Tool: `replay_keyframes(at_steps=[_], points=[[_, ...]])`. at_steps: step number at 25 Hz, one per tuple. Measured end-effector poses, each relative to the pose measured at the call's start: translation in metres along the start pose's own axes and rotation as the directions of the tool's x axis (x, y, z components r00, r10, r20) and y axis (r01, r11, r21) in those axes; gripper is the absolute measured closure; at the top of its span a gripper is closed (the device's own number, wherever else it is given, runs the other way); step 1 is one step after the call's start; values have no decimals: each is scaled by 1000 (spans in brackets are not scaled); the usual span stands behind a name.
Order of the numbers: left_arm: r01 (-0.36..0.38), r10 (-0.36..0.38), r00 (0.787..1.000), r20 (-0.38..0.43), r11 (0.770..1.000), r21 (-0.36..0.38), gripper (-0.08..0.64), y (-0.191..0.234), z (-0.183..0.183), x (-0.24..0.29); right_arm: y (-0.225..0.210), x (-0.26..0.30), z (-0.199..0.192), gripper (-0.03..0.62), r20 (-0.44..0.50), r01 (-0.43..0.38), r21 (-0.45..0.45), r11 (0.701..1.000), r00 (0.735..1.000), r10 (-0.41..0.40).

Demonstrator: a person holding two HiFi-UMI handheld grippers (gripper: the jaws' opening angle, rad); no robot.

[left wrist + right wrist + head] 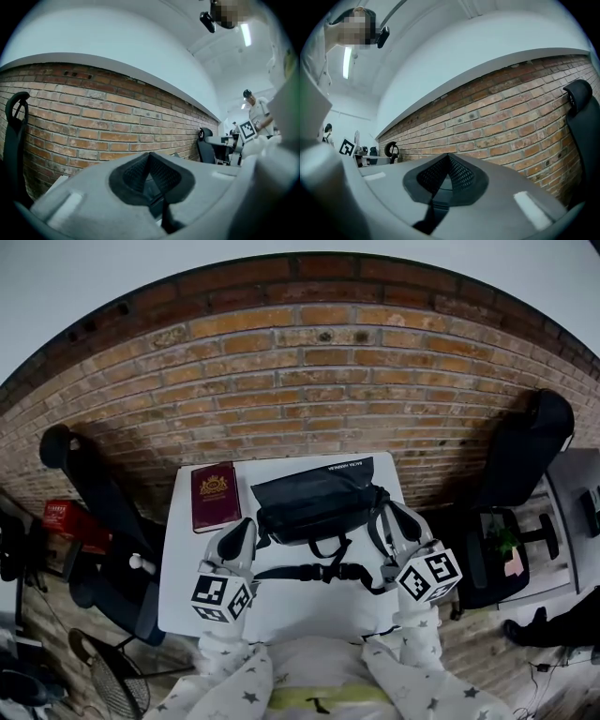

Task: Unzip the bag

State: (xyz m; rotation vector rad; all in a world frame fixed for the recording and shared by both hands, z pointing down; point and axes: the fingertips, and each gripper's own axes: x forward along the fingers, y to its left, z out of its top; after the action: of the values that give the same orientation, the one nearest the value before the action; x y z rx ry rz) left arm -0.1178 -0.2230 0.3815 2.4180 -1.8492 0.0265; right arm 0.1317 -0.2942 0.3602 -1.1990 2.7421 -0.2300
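Note:
A black bag (314, 502) lies on the white table (281, 610), and its strap with a buckle (323, 571) trails toward me. My left gripper (242, 529) hovers by the bag's left end, above the table. Beside the bag's right end and its strap loop is my right gripper (394, 514). In the left gripper view the jaws (150, 157) are shut with nothing between them and point level at the brick wall. The right gripper view shows the same: jaws (448, 157) shut, empty, facing the wall. Neither gripper view shows the bag.
A dark red book (215, 495) lies at the table's far left corner. Black office chairs stand left (94, 493) and right (525, 456) of the table. A brick wall (309, 381) rises right behind it. A fan (103, 681) sits on the floor at lower left.

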Motion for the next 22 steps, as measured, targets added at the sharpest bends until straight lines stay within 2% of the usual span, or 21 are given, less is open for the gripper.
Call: replay_keyframes(at_steps=[9,22], points=[[-22,22,999,31,1000,14,561,4,14,-7,-5,-10,9,584,31,33,-7,999,999,-33],[-23,23,999,28,999,24,561,2,15,-9,-7,-15,10,584,33,58,-15,998,998,-58]])
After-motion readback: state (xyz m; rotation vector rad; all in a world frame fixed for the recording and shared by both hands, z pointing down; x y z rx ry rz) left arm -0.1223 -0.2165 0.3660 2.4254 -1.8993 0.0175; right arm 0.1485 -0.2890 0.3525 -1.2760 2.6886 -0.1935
